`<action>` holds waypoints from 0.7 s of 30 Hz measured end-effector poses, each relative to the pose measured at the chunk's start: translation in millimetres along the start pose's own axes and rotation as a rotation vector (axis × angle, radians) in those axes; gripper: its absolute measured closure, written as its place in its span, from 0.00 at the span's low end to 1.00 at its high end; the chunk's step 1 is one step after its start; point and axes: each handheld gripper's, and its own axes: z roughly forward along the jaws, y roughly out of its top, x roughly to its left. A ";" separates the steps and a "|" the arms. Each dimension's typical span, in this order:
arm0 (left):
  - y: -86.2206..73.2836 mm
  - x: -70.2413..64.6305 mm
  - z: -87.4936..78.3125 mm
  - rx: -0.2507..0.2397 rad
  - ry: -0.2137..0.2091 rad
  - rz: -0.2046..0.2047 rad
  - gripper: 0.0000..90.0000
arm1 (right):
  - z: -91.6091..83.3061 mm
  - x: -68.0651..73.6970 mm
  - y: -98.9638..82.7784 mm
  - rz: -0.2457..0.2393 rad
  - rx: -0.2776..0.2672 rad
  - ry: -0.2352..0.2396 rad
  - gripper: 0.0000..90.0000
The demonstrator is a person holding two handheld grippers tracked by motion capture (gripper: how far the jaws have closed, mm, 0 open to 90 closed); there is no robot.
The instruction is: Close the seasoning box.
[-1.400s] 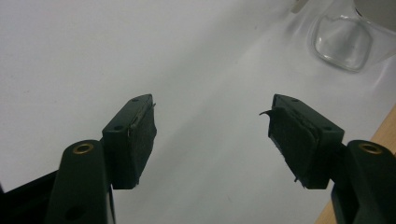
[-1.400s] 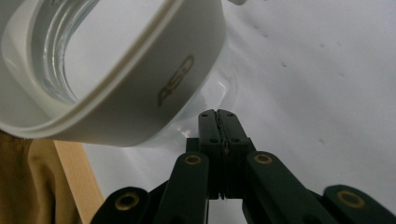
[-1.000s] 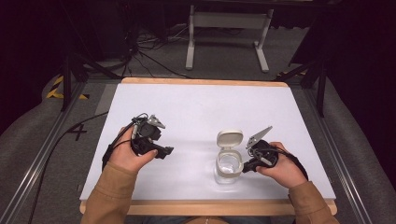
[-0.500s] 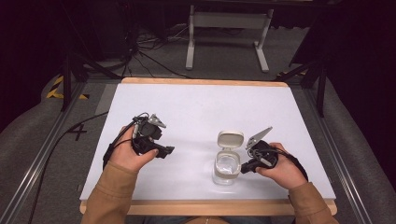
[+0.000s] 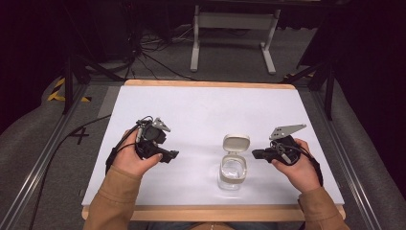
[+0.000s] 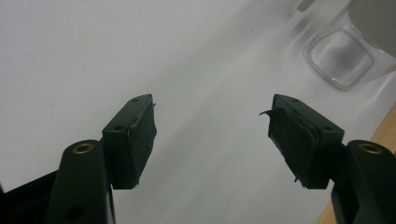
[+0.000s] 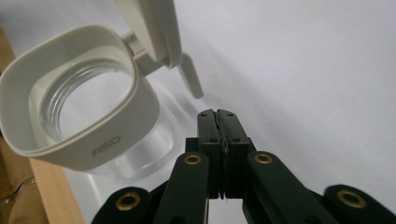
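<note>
My table, white-topped with a wooden edge, is carrying a clear glass jar near its front edge; the jar's white lid is standing open.

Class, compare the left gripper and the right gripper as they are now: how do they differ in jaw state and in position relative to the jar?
The left gripper has its jaws spread wide apart with nothing between them; the right gripper has its jaws pressed shut on nothing. The left gripper sits well away from the jar, on its left; the right gripper is close beside the jar's right, not touching it. Both are black, hand-held and over the white table.
</note>
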 end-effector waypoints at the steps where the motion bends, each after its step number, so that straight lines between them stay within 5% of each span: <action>1: -0.2 -0.2 -0.2 -0.006 0.000 -0.003 0.36 | -1.8 -0.2 0.7 0.000 -0.020 -0.003 1.00; 8: -3.5 1.1 -1.3 -0.005 0.007 -0.009 0.36 | -9.7 -2.4 2.8 0.003 -0.122 -0.023 1.00; 13: -9.1 1.2 -3.9 -0.003 0.012 -0.024 0.36 | -12.9 -7.1 4.9 0.004 -0.187 0.003 1.00; 21: -17.6 3.4 -9.5 0.000 0.027 -0.041 0.36 | -7.5 -9.0 12.4 -0.012 -0.205 0.018 1.00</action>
